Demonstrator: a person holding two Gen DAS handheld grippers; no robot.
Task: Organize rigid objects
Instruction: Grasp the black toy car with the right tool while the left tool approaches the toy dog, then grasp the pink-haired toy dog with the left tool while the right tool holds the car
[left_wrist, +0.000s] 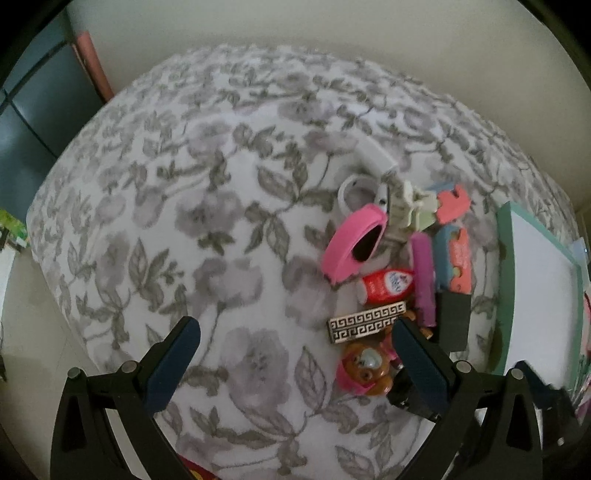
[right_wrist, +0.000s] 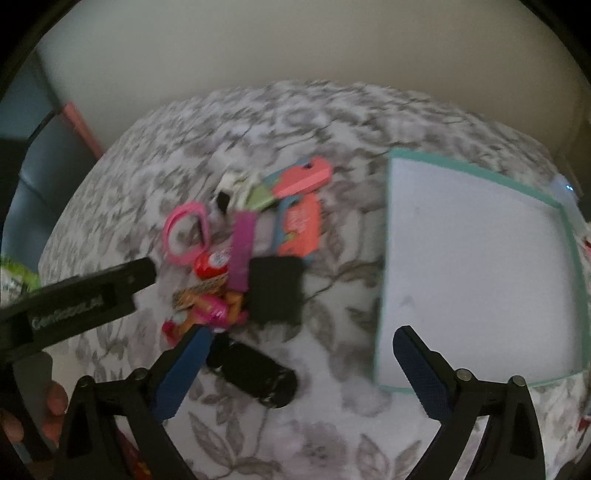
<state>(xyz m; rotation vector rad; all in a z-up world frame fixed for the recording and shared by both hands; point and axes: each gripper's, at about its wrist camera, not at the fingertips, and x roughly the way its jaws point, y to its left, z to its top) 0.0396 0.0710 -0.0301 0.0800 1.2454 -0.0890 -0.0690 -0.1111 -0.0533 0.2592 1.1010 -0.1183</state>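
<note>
A heap of small objects lies on a floral cloth (left_wrist: 221, 221): a pink ring (left_wrist: 354, 243) (right_wrist: 186, 232), a red tube (left_wrist: 386, 284) (right_wrist: 214, 264), a purple bar (left_wrist: 423, 280), coral and blue blocks (left_wrist: 452, 262) (right_wrist: 299, 229), a black square pad (left_wrist: 452, 321) (right_wrist: 275, 288), a patterned metal bar (left_wrist: 365, 323) and a brown bear toy (left_wrist: 365, 369). My left gripper (left_wrist: 295, 328) is open, its right finger over the heap's near edge. My right gripper (right_wrist: 303, 332) is open above the cloth, with a black oblong object (right_wrist: 251, 373) by its left finger.
A flat white tray with a teal rim (right_wrist: 476, 166) (left_wrist: 504, 277) lies right of the heap. The left tool's black housing (right_wrist: 92, 291) reaches in from the left, with a hand (right_wrist: 55, 402) below it. A pale wall stands behind; dark furniture (left_wrist: 33, 122) at left.
</note>
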